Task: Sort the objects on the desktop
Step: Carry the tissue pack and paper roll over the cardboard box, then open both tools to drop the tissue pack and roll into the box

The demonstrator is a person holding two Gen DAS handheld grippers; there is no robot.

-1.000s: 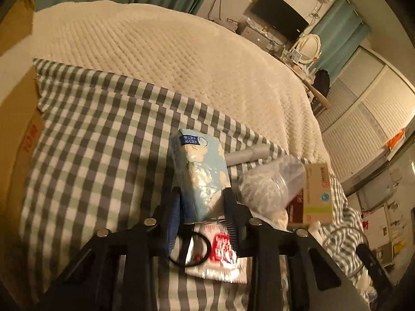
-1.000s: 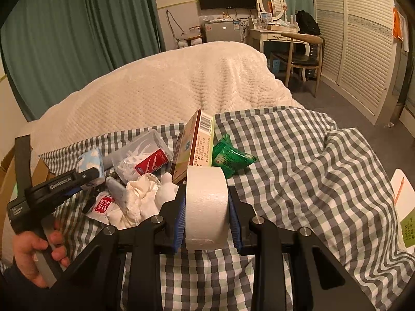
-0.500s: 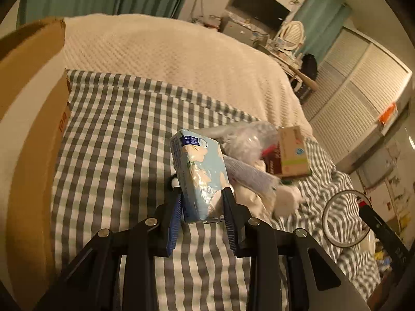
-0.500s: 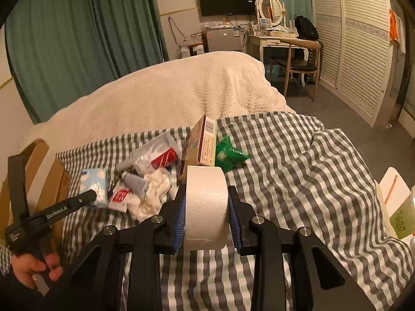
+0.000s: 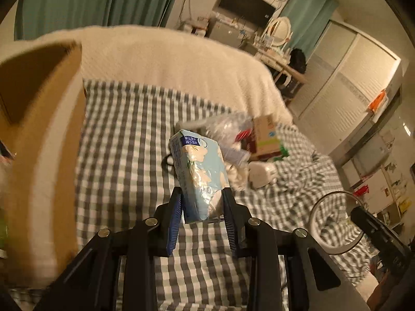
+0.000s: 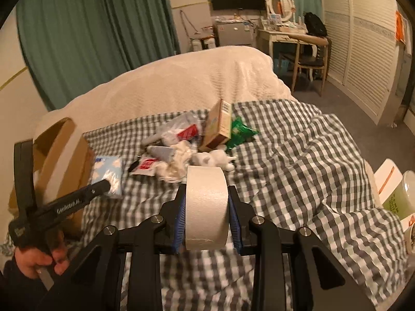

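My left gripper [image 5: 201, 204] is shut on a light blue tissue pack [image 5: 198, 171] and holds it above the checked cloth, near the open cardboard box [image 5: 39, 140]. The pack also shows in the right wrist view [image 6: 109, 171], beside the box [image 6: 62, 160]. My right gripper [image 6: 206, 207] is shut on a white tape roll [image 6: 206, 207], raised over the cloth in front of the pile. The pile holds a tan carton [image 6: 219, 124], a green packet [image 6: 240, 132], a clear bag [image 6: 181, 129], a red-and-white sachet [image 6: 146, 167], a tube [image 6: 162, 151] and white cloth [image 6: 176, 165].
The checked cloth [image 6: 298, 160] covers a bed with a cream blanket [image 6: 181, 83] behind. A green-labelled cup [image 6: 399, 197] and white items stand at the right edge. A chair and desk [image 6: 303, 49] stand at the back right.
The left gripper has carried the tissue pack left and back, away from the pile and toward the cardboard box. The right gripper has lifted and pulled back with the tape roll.
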